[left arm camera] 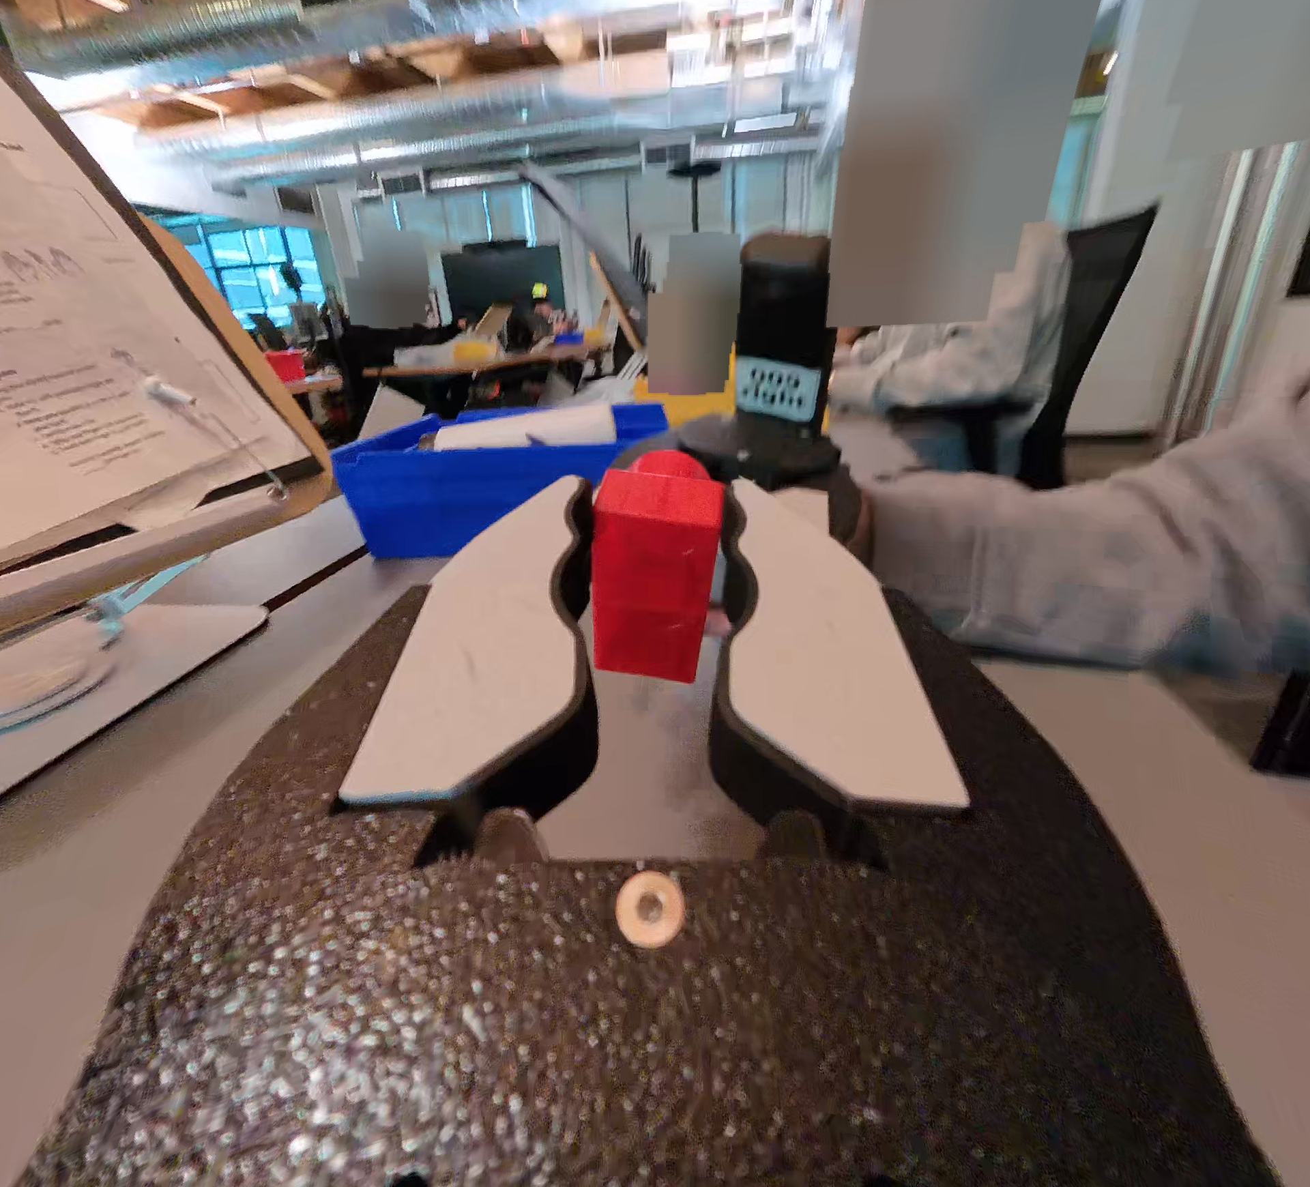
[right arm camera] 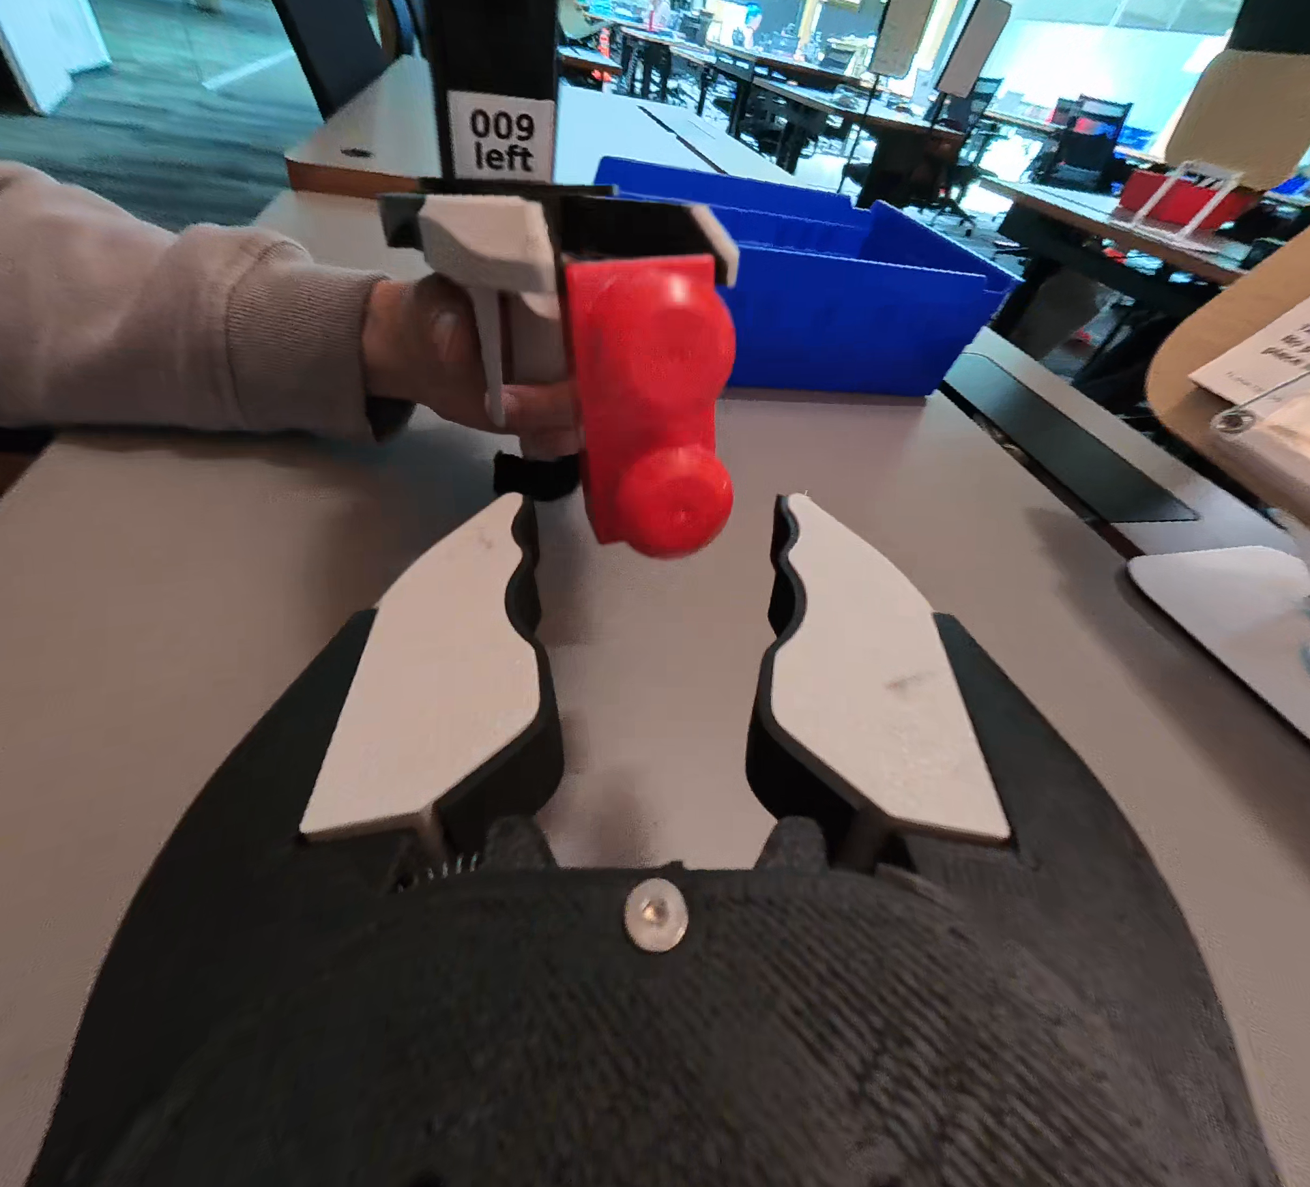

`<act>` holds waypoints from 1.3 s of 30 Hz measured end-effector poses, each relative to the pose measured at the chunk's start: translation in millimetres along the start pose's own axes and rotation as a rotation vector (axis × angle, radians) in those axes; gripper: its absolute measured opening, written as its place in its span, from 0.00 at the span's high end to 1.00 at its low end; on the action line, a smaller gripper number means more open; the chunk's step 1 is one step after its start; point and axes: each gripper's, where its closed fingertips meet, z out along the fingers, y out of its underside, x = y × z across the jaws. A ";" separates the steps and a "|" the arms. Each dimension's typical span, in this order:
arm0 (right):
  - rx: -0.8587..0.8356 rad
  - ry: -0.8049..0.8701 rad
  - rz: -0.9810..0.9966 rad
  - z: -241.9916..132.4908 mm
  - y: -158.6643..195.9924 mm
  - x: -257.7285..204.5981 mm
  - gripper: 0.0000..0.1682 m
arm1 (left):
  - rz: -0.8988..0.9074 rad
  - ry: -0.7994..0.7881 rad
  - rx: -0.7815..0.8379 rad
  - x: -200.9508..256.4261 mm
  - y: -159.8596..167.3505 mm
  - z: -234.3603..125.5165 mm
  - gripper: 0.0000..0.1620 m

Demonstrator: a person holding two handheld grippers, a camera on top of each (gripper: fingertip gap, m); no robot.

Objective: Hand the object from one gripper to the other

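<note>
A red plastic block with round studs sits between the fingers of my left gripper, which is shut on it and holds it above the grey table. In the right wrist view the same red block hangs from the left gripper's fingers, studs facing me, with a hand on the trigger. My right gripper is open and empty, its fingertips just below and on either side of the block's lower end, not touching it. The right gripper's body shows beyond the block in the left wrist view.
A blue bin stands on the grey table behind the block; it also shows in the left wrist view. A stand with paper sheets is at the left. A grey-sleeved arm reaches in from the right. The tips of one gripper are about 5 cm away from the tips of the other.
</note>
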 end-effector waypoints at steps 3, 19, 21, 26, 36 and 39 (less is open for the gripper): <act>0.030 -0.039 0.029 4.0 -2.6 -7.0 0.73 | -0.062 0.026 0.069 -0.9 -9.8 -5.2 0.79; 0.109 0.112 -0.014 4.0 -13.5 9.7 0.80 | -0.090 -0.023 0.097 -9.9 -12.7 -7.7 0.78; 0.044 0.314 -0.081 -1.4 -6.4 33.9 0.80 | -0.099 -0.140 0.075 -26.4 -7.4 -10.1 0.75; -0.124 0.604 -0.209 -12.9 7.7 62.4 0.80 | -0.261 -0.287 0.004 -48.1 11.3 -7.4 0.64; -0.250 0.651 -0.281 4.1 21.2 56.0 0.80 | -0.469 -0.409 -0.003 -53.9 34.1 0.8 0.67; -0.261 0.651 -0.285 3.8 22.6 56.4 0.80 | -0.467 -0.388 -0.026 -52.5 35.6 1.0 0.73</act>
